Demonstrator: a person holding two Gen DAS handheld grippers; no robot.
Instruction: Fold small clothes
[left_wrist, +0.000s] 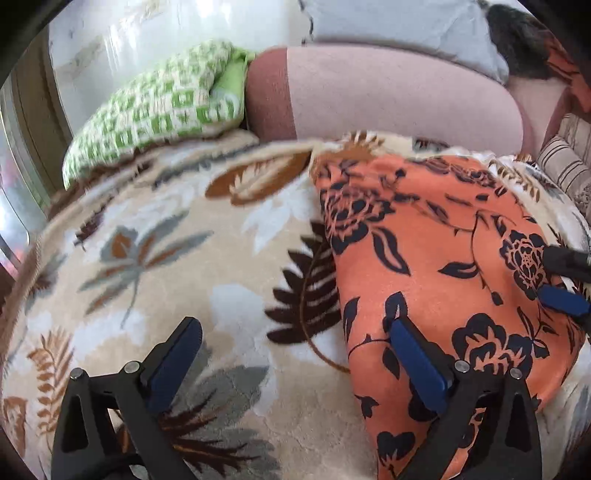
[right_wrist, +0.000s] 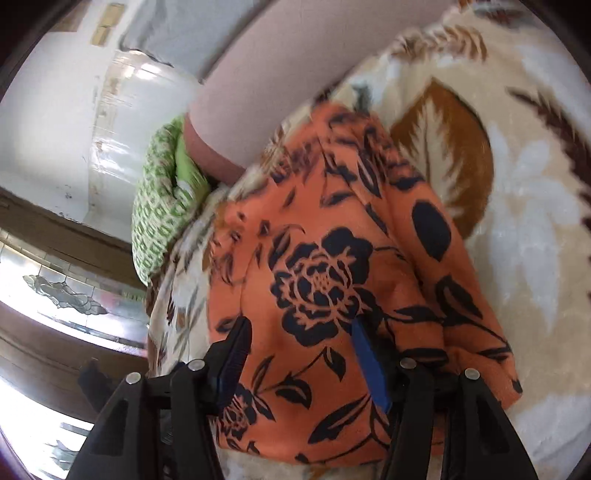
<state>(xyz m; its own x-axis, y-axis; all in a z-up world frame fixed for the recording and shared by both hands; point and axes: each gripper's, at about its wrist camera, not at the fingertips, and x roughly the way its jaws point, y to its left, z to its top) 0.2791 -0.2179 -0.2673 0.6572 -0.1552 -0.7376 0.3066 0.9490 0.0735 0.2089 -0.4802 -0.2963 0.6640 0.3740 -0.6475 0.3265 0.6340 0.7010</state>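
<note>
Orange floral garment (left_wrist: 436, 266) lay on the blanket (left_wrist: 166, 258); left gripper (left_wrist: 295, 354) straddled its edge, right gripper (right_wrist: 299, 354) hovered above, both jaws apart, its near hem cut off

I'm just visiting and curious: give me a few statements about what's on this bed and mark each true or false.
1. The orange garment has a dark flower print. True.
2. It lies on a plain white sheet. False: it lies on a leaf-patterned blanket.
3. The left tool is open. True.
4. A green-and-white pillow sits at the back. True.
5. The right tool is clamped shut on the pillow. False: it is open, over the garment.
</note>
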